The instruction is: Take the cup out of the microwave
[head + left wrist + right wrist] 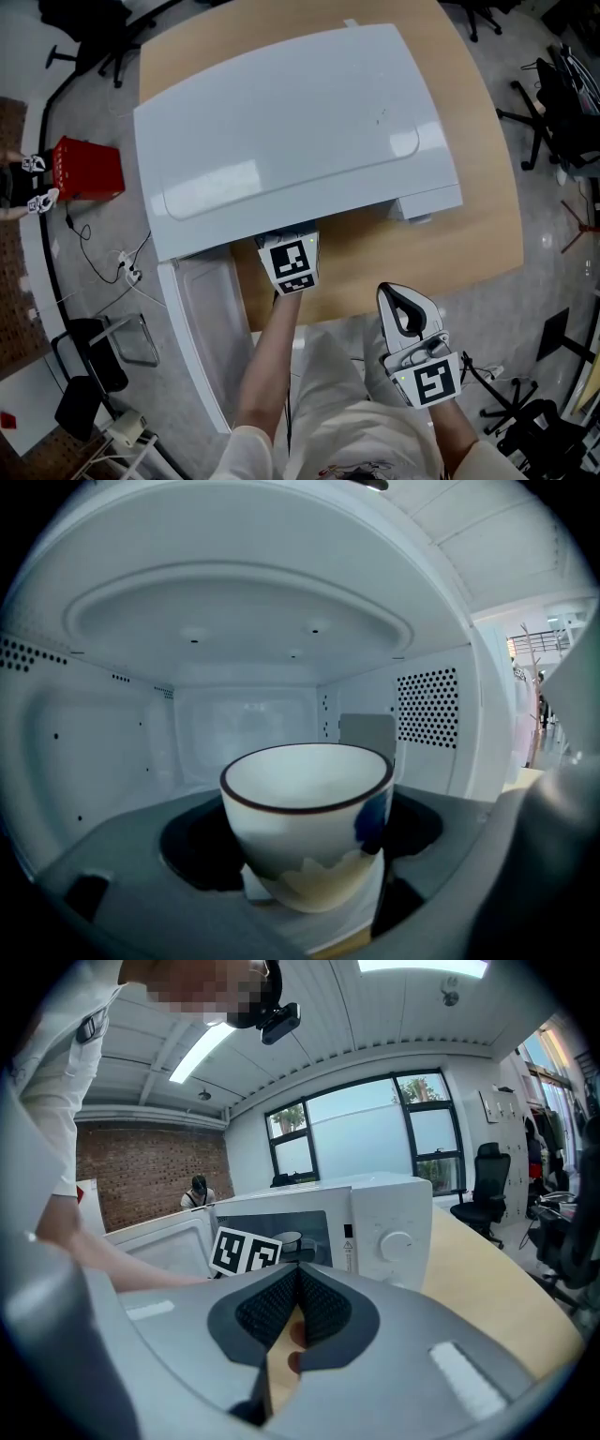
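Note:
A white cup (305,803) with a dark rim, a blue blotch and a tan base stands on the turntable inside the white microwave (291,131). My left gripper (305,888) reaches into the cavity; in the head view only its marker cube (292,264) shows at the opening. Its jaws stand wide, one on each side of the cup, and I see no pad pressing on it. My right gripper (405,309) hovers over the table's near edge in front of the microwave, shut with nothing in it (298,1302). The cup (286,1238) also shows small in the right gripper view.
The microwave door (202,309) hangs open toward the near left. The microwave rests on a wooden table (469,216); its knob (396,1241) faces me. A red crate (89,169) and office chairs (553,103) stand on the floor around. A person (199,1190) stands far behind.

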{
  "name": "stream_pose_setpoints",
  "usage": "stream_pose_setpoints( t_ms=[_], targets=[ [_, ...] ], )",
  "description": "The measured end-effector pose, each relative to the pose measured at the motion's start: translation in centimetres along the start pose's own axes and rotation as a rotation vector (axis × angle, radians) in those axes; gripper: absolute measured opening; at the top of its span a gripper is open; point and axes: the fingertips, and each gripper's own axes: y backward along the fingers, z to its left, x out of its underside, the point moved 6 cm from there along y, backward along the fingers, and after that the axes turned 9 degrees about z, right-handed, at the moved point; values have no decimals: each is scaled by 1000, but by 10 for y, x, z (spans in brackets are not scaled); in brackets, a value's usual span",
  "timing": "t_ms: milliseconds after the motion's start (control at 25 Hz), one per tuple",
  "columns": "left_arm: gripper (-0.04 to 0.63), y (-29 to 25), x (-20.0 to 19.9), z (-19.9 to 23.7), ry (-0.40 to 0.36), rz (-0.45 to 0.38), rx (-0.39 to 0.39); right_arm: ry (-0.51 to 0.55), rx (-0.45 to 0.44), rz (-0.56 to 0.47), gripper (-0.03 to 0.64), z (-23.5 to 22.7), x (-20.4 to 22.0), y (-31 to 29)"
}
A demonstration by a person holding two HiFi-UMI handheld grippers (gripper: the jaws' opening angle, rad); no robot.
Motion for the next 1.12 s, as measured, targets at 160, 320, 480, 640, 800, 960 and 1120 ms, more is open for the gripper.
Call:
stream_pose_setpoints(
  t_ms=[160,320,480,640,800,960,1120],
  targets=[
    [402,10,-3,-1,0,-4,1,1,14,-16,8,0,-4,4],
    [402,27,-2,-6,-5,4,5,1,4,-27,8,3,-9,7],
    [402,53,1,-16,-14,13,11,5,2,-48,8,6,-17,9],
    [402,77,4,-24,-30,30,18,-9,4,-80,8,8,-26,13],
    [403,108,2,-36,-46,41,32,2,0,-97,8,10,-35,18],
    [402,145,-5,-47,-34,47,30,4,0,-113,8,12,-44,23],
    [403,187,-9,-63,-17,63,44,7,-4,-113,8,16,-46,35]
  ],
)
